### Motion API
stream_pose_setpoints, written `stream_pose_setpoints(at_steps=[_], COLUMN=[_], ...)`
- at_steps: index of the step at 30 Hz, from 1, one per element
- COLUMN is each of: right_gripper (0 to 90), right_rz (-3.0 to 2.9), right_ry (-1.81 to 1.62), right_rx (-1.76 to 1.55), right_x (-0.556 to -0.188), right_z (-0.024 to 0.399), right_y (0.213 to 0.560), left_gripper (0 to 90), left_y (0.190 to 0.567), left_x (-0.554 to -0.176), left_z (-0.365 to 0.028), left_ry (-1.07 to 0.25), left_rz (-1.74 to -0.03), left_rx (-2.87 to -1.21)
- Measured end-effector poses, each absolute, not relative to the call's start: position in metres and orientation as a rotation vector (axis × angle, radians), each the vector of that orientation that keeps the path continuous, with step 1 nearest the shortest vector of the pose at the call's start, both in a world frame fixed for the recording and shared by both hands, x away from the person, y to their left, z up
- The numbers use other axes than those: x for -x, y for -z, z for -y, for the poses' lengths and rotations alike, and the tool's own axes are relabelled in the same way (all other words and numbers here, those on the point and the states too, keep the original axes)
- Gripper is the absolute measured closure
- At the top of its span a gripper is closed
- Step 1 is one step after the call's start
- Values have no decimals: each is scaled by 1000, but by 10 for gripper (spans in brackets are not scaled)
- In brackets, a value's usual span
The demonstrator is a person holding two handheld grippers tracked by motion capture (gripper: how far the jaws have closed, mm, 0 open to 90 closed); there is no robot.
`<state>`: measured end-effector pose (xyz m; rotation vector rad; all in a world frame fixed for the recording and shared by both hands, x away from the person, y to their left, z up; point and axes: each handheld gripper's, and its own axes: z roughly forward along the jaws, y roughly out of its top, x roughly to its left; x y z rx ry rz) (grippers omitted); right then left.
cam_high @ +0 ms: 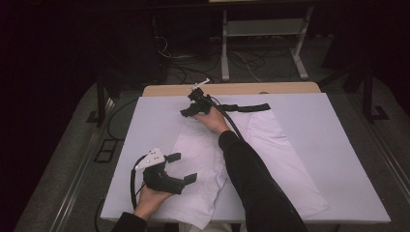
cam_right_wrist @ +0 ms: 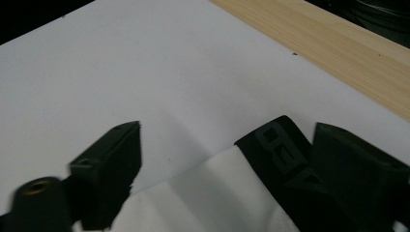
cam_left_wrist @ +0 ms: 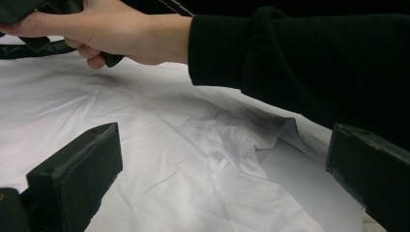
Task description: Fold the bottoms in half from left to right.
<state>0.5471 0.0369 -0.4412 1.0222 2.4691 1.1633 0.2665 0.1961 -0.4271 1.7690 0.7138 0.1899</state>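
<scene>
White shorts (cam_high: 227, 150) with a black waistband (cam_high: 241, 107) lie flat on the white table cover (cam_high: 333, 145), waistband toward the far edge, legs toward the person

Right gripper (cam_high: 189, 112) is at the far left corner of the garment; its own view shows the jaws apart, straddling the waistband end (cam_right_wrist: 278, 145), the right jaw against the band and the left clear of the cloth. Not yet pinched

Left gripper (cam_high: 181, 169) sits near the closer leg (cam_left_wrist: 222, 164), jaws wide apart, nothing between them

Handling, as a judgement: thin, light fabric, limp and quick to wrinkle; folds already show by the leg hem. It will sag and slide over the smooth cover if lifted from one point. The waistband looks thicker and firmer, so the best hold is at its corner. A second hold at the hem or the other waistband end would keep it from bunching
</scene>
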Motion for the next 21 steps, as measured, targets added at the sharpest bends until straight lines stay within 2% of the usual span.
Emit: stream_pose_setpoints(at_steps=[4,8,19,21], right_gripper=[223,328,447,526], right_rz=[-2460,-2450,-2409,-2387], right_ry=[-1121,-1100,-1036,-1019], right_rx=[-1037,-1077,-1095,-1104], right_x=[-549,-553,-554,-553], right_z=[-41,-44,-50,-51], right_y=[442,445,453,453], left_gripper=[0,0,0,0], left_y=[427,427,428,428], left_x=[-267,-267,-267,-267], left_z=[-196,-196,-196,-196], left_ry=[-190,-190,-191,-194], left_rz=[-714,-714,-717,-719], left_rx=[-1768,-1768,-1767,-1769])
